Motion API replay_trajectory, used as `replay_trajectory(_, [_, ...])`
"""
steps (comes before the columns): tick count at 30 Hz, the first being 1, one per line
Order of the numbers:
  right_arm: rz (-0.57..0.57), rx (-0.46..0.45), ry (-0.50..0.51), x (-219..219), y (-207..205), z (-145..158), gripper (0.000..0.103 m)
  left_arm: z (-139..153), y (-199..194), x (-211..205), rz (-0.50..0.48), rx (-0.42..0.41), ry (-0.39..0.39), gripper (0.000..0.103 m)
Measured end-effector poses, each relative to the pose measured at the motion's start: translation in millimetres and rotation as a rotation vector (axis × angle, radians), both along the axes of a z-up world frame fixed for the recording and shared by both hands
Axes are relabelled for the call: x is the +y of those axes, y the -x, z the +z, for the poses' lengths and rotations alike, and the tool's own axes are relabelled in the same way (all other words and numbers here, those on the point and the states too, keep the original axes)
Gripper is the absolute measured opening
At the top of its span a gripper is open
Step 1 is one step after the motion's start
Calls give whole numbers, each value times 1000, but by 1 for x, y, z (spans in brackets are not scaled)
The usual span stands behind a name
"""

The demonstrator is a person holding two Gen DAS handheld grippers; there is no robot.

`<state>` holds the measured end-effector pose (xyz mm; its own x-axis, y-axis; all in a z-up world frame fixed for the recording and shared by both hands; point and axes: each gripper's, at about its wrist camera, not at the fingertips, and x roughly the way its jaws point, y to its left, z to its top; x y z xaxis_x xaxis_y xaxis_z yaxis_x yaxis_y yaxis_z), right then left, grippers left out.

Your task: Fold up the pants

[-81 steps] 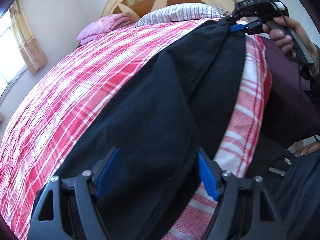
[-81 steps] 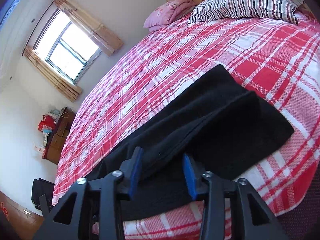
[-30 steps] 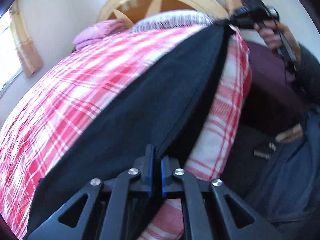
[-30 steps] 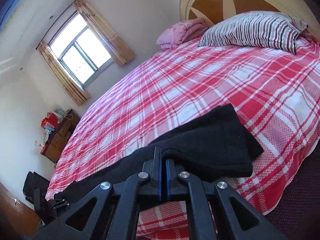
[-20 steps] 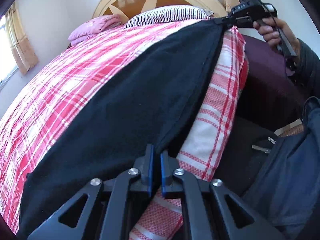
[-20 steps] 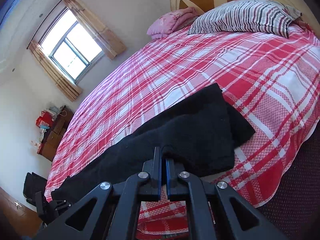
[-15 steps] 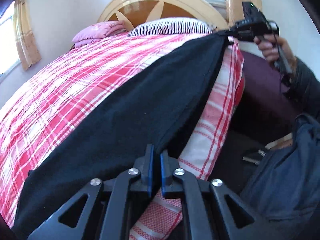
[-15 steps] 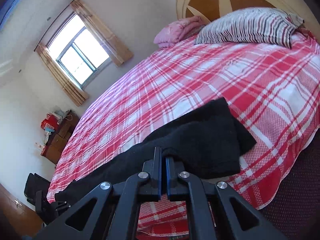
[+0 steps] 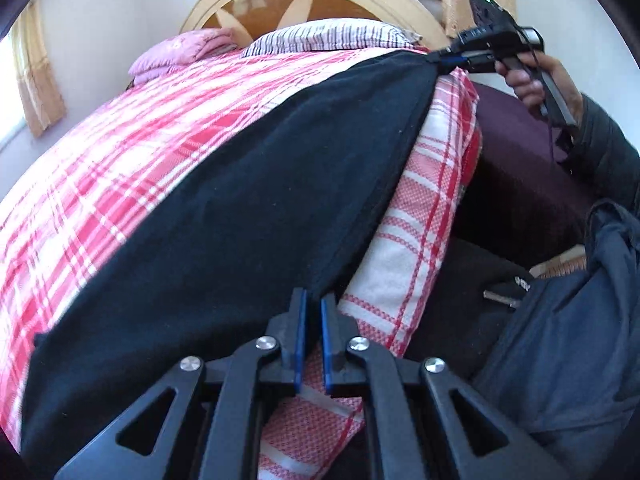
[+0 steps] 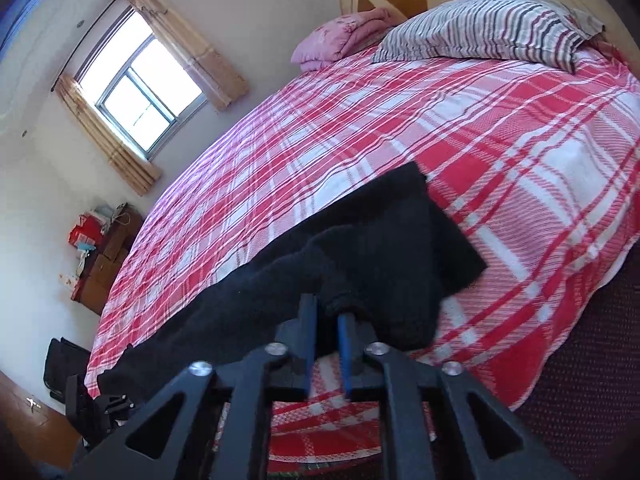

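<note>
The black pants [image 9: 240, 220] lie stretched lengthwise along the near edge of the red plaid bed [image 9: 100, 152]. My left gripper [image 9: 313, 308] is shut on the pants' edge at one end. At the other end, the right gripper [image 9: 444, 60] sits in a person's hand [image 9: 528, 80], and the cloth is drawn to a point at its tips. In the right wrist view the right gripper [image 10: 328, 316] has its jaws opening. A thick fold of the pants [image 10: 380, 248] is still between them. The left gripper [image 10: 104, 400] shows small at the pants' far end.
A striped pillow [image 10: 488, 28] and a folded pink blanket [image 10: 340, 40] lie against the wooden headboard [image 9: 304, 0]. A window [image 10: 144, 96] and a low cabinet [image 10: 104, 256] are across the room. Dark carpet [image 10: 600, 340] runs beside the bed, where the person's dark blue clothing [image 9: 560, 340] hangs close.
Both grippers closed on the pants' near edge and pulled it taut. In the latest frame the right jaws have parted a little. The left jaws stay shut.
</note>
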<state>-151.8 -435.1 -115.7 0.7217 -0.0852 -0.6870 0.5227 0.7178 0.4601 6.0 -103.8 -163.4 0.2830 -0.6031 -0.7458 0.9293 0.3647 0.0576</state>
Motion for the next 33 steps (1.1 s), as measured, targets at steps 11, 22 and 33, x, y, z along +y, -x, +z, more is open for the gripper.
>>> replay_trajectory(11, [-173, -96, -97, -41, 32, 5, 61, 23, -25, 24, 119, -25, 107, 51])
replay_trajectory(22, [-90, 23, -102, -22, 27, 0, 12, -6, -46, 23, 203, 50, 68, 51])
replay_trajectory(33, [-178, 34, 143, -34, 20, 34, 6, -10, -42, 21, 203, 64, 59, 56])
